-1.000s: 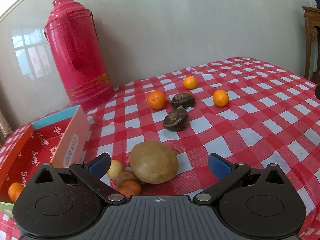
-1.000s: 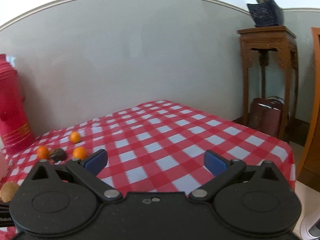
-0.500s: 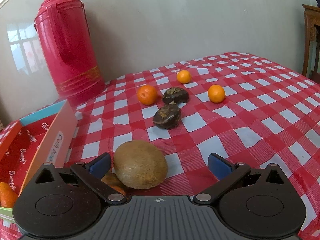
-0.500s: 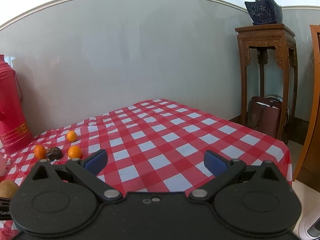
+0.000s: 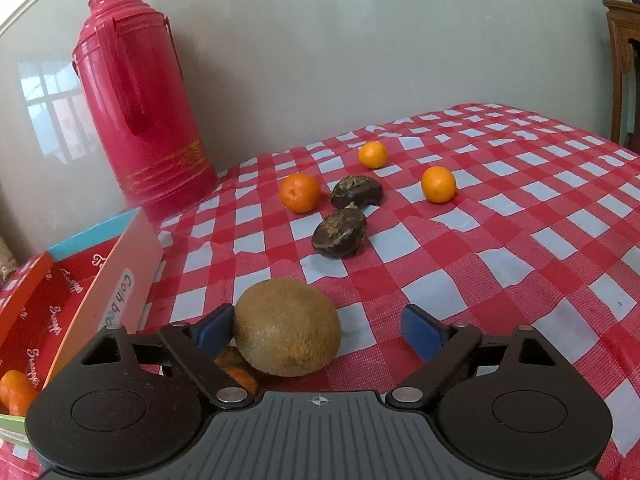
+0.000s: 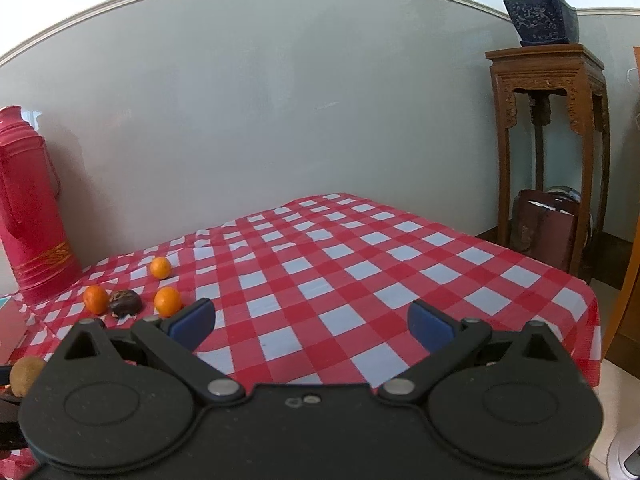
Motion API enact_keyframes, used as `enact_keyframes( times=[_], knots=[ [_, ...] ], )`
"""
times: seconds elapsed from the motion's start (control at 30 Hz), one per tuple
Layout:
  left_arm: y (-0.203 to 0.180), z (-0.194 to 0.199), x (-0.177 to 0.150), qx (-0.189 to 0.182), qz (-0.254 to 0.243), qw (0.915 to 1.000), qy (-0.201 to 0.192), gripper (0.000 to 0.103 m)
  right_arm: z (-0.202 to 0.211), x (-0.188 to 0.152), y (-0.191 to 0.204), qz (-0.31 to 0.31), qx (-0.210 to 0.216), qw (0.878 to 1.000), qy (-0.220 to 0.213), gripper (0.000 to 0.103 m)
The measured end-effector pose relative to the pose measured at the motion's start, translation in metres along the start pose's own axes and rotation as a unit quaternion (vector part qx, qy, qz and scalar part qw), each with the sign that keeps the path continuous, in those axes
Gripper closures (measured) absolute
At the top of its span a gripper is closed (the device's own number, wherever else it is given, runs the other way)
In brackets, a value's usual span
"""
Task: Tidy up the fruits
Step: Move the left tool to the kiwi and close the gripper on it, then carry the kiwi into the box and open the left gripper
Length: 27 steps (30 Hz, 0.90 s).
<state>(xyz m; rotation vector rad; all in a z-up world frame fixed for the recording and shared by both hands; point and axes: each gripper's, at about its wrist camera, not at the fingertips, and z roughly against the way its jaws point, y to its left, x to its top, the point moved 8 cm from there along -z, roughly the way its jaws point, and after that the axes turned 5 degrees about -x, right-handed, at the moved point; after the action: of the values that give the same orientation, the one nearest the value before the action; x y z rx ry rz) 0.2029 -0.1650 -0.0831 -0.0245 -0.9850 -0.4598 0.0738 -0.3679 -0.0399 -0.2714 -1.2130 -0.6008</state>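
Observation:
A brown kiwi [image 5: 287,326] lies on the checked cloth between the blue pads of my left gripper [image 5: 318,330], whose jaws are closing. The left pad is at the kiwi's side; the right pad stands clear of it. Partly hidden under the left finger is a small orange fruit [image 5: 236,368]. Farther off lie three oranges [image 5: 300,192] and two dark fruits [image 5: 339,234]. At the left stands a red box [image 5: 120,276] with an orange [image 5: 16,392] inside. My right gripper [image 6: 312,326] hangs open over bare cloth, nothing between its pads. The kiwi [image 6: 26,374] shows at its far left.
A tall red thermos [image 5: 144,96] stands against the wall behind the box. The table's right edge [image 6: 592,320] drops off near a wooden stand [image 6: 552,128] bearing a potted plant. A dark bag [image 6: 544,228] sits under the stand.
My left gripper has moved in on the kiwi, which now sits between the pads. The jaws have narrowed. The right gripper has kept still.

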Motion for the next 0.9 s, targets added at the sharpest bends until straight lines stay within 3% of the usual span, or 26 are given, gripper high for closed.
enact_keyframes(
  times=[0.17,0.33,0.37,0.73,0.9],
  knots=[
    [0.007,-0.001,0.001,0.015,0.014,0.9998,-0.005,0.041,-0.002,-0.001,0.003,0.0,0.006,1.0,0.007,0.006],
    [0.016,-0.004,-0.001,0.006,0.039,0.9992,0.003,0.042,-0.006,-0.002,0.004,-0.008,0.013,1.0,0.017,0.006],
    [0.016,-0.003,-0.001,0.006,0.043,0.9991,0.0,0.049,-0.006,-0.003,0.005,-0.008,0.014,1.0,0.018,0.006],
    [0.023,0.007,0.002,-0.025,0.083,0.9961,-0.013,0.051,-0.004,-0.001,0.009,-0.007,0.015,1.0,0.013,0.006],
    [0.025,0.02,0.01,-0.029,0.079,0.9959,-0.033,0.051,-0.005,-0.002,0.011,-0.005,0.018,1.0,0.015,0.006]
  ],
)
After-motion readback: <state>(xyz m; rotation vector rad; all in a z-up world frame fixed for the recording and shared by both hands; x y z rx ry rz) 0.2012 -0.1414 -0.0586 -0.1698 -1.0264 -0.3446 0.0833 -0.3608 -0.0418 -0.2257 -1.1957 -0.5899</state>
